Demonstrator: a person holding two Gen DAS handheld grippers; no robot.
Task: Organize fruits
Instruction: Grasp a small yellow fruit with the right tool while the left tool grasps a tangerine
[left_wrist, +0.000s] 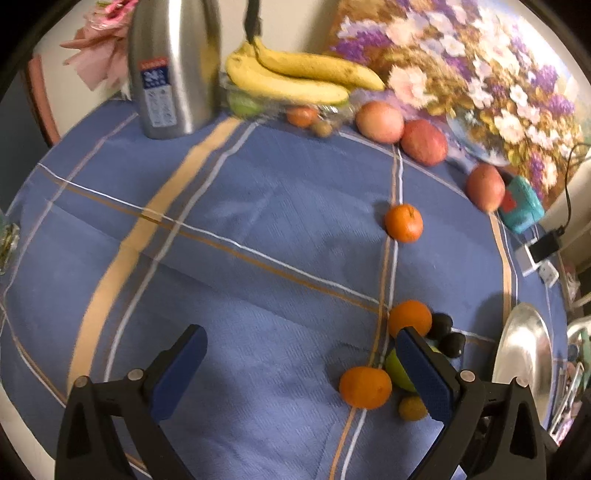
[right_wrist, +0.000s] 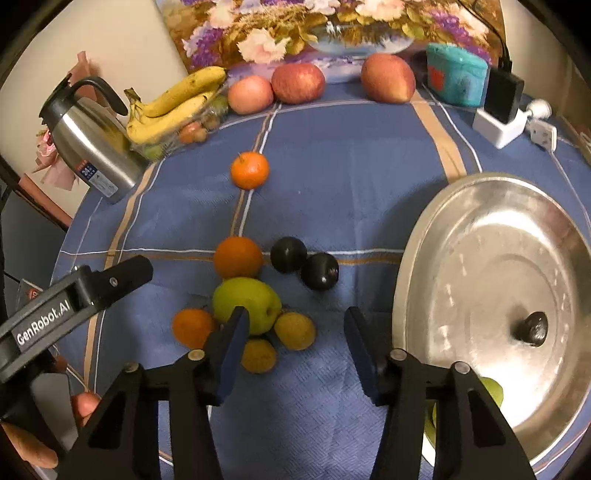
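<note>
Your left gripper (left_wrist: 303, 373) spreads its blue ribbed pads wide over woven blue tablecloth (left_wrist: 258, 221), holding nothing — a smooth orange (left_wrist: 365, 387) sits just inside the right pad, well short of the curved bananas (left_wrist: 295, 74).

Right wrist view: your right gripper (right_wrist: 295, 350) stands partly open and empty over bare cloth; a glossy green apple (right_wrist: 245, 304) lies behind its left pad, two dark round plums (right_wrist: 304, 264) beyond, and the shiny metal tray (right_wrist: 491, 295) alongside.

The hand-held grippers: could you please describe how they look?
Both are black plastic. The right hand-held gripper has two fingers with blue pads and silver pivot pins. The left hand-held gripper looks alike, with white "GenRobot.AI" lettering on its side.
</note>
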